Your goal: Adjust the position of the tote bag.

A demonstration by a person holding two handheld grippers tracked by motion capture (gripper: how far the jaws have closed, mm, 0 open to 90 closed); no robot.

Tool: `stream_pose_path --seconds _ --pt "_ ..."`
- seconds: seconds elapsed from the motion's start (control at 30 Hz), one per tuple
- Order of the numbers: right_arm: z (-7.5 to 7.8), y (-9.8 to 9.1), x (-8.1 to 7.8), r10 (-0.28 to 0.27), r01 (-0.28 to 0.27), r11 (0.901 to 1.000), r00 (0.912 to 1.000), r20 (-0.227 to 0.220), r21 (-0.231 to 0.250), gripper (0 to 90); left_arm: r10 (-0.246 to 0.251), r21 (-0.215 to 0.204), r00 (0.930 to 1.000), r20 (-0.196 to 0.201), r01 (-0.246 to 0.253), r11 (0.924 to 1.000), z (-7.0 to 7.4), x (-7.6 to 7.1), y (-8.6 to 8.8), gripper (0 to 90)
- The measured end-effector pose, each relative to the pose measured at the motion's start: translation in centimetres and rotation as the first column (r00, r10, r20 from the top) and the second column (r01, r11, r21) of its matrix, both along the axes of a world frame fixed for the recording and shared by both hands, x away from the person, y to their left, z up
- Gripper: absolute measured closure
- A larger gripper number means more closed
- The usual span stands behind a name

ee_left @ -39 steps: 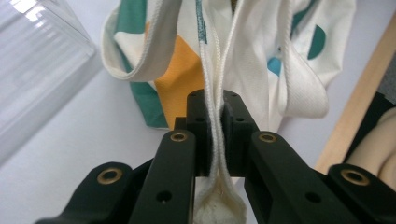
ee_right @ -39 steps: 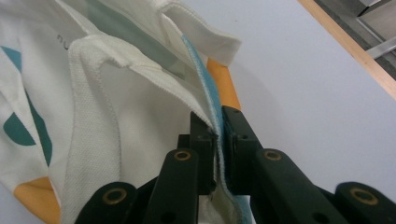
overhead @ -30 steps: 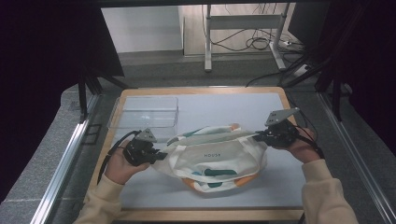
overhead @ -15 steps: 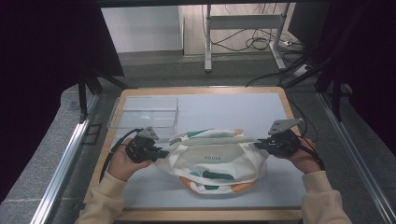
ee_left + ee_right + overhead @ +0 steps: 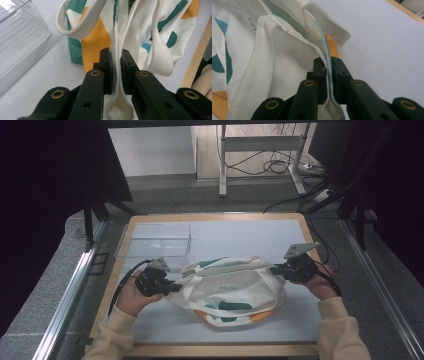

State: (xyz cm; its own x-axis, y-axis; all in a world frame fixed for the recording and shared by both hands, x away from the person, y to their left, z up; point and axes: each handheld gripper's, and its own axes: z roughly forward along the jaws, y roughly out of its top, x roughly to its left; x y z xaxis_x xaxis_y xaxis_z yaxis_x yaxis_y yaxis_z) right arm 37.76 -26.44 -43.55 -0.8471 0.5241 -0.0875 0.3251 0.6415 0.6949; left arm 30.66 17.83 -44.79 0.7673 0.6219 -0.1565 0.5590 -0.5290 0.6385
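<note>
jaws: left gripper is clamped on a fold of the tote bag at its left edge, right gripper is pinching the right edge seam. the right pair has just been easing open a touch with the cloth between them, and both pinches look thin.
bag: sits mid tabletop, stretched between the two hands, belly sagging onto the surface.
risk, bag: if the right pinch loosens any more i reckon that seam slides out and that side flops down.
risk, handles: the loose handle loop dangles right by the left jaws, could snag.
risk, tray: the clear tray is just behind the left hand, an easy bump.
changed: vs a second ago the right hand sits lower and the bag is spread wider and flatter.
</note>
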Motion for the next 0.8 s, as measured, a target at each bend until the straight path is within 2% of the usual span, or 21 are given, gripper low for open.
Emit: stream_pose_path --seconds 0.07,0.1,0.17,0.23,0.3,0.33,0.4,0.5,0.7,0.77,0.8 --pt "0.0 -0.2 -0.2 -0.011 0.011 0.9999 0.9999 0.002 0.008 72.2 0.005 -0.021 1.0000 0.004 -0.005 0.9998 0.1 0.0 0.2 80.0" --pt "0.1 -0.4 -0.3 -0.017 0.017 0.9997 0.9999 -0.001 0.015 64.9 0.008 -0.037 0.9999 0.006 -0.008 0.9993 0.3 -0.1 0.5 77.2" --pt "0.7 -1.0 -0.9 -0.004 0.004 0.9976 0.9999 0.012 0.069 53.0 0.010 -0.075 0.9999 0.009 -0.009 0.9971 0.7 -0.2 1.1 69.0" --pt "1.4 -1.5 -1.6 0.000 -0.005 0.9935 0.9993 0.037 0.114 42.5 0.038 -0.089 0.9986 0.036 -0.035 0.9954 1.3 -0.5 1.7 58.6" --pt "2.1 -1.9 -2.2 -0.022 0.015 0.9917 0.9982 0.056 0.127 36.9 0.064 -0.101 0.9959 0.063 -0.058 0.9932 1.8 -0.8 2.1 51.5" --pt "2.3 -2.0 -2.4 -0.038 0.029 0.9910 0.9972 0.065 0.130 35.2 0.075 -0.103 0.9941 0.078 -0.067 0.9924 2.0 -0.9 2.2 48.8" --pt "2.6 -2.2 -2.8 -0.075 0.066 0.9856 0.9957 0.054 0.155 33.1 0.090 -0.104 0.9907 0.101 -0.080 0.9914 2.2 -1.1 2.2 44.7" --pt "2.9 -2.2 -3.3 -0.093 0.080 0.9736 0.9945 0.049 0.214 31.9 0.107 -0.075 0.9856 0.131 -0.098 0.9924 2.3 -1.2 2.1 40.3" --pt "3.4 -1.2 -3.8 -0.115 0.102 0.9666 0.9925 0.041 0.235 30.8 0.129 -0.066 0.9738 0.187 -0.119 0.9908 2.7 -1.7 2.2 37.2" --pt "3.5 -0.9 -3.9 -0.115 0.103 0.9644 0.9926 0.037 0.243 30.7 0.140 -0.076 0.9682 0.207 -0.126 0.9891 2.9 -1.9 2.4 36.2" --pt "3.6 -0.8 -3.9 -0.115 0.104 0.9613 0.9930 0.029 0.255 30.7 0.140 -0.082 0.9677 0.210 -0.125 0.9888 3.0 -2.0 2.5 36.1"
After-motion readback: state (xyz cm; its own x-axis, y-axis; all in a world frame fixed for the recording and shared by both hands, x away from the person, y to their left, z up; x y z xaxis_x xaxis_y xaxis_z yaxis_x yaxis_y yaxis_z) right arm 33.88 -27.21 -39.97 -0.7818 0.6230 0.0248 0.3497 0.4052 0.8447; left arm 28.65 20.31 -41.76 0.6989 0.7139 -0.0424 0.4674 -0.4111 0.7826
